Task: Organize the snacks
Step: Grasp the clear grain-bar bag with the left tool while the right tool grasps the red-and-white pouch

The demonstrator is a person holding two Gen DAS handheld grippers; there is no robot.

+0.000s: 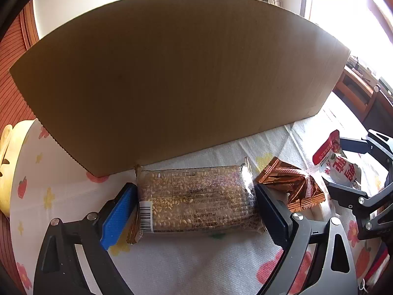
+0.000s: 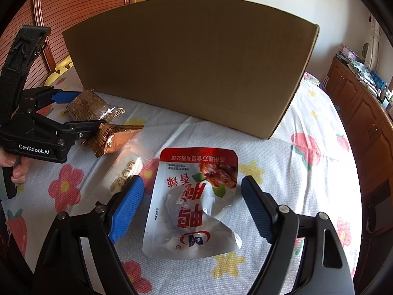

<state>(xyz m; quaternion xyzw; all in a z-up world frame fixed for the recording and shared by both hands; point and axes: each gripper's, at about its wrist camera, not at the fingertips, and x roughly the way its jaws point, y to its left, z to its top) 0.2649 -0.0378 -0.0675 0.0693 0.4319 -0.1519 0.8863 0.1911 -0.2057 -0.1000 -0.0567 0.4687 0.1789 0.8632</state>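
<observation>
Cardboard box [image 2: 191,66] stands on the floral cloth [image 2: 307,196]; inside hidden, so nothing confirmed packed. Three snacks remain outside. Left gripper [image 1: 196,209] wide open, straddling the rice bar [image 1: 196,199], pads not pressing. Right gripper [image 2: 191,209] open around the white pouch [image 2: 194,204], apart. Copper packet [image 1: 292,186] untouched between them.

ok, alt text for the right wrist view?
The right claw hangs open around a white-and-red snack pouch lying on a flower-print cloth. A closed-sided cardboard box stands behind it; at left, the left claw straddles a clear grain bar beside a copper wrapper.
</observation>
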